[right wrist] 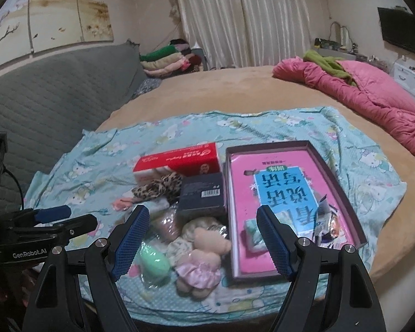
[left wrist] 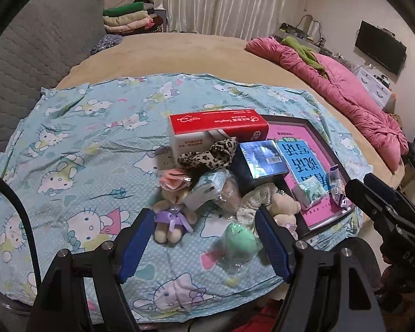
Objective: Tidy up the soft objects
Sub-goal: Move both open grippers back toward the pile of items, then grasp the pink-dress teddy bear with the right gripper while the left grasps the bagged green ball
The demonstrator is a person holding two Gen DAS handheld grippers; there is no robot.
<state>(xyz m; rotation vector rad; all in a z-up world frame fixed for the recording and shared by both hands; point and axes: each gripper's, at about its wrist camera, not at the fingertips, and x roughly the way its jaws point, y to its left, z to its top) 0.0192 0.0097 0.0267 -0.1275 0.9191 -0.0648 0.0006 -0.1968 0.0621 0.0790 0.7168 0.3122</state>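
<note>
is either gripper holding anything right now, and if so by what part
Nothing is held. The left gripper is open above the purple-dress bear and green toy; the right gripper is open over the pink-dress bear.

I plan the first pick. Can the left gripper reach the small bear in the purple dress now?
Probably yes: the left gripper is open, the purple-dress bear lies just before it, and nothing covers it.
</note>
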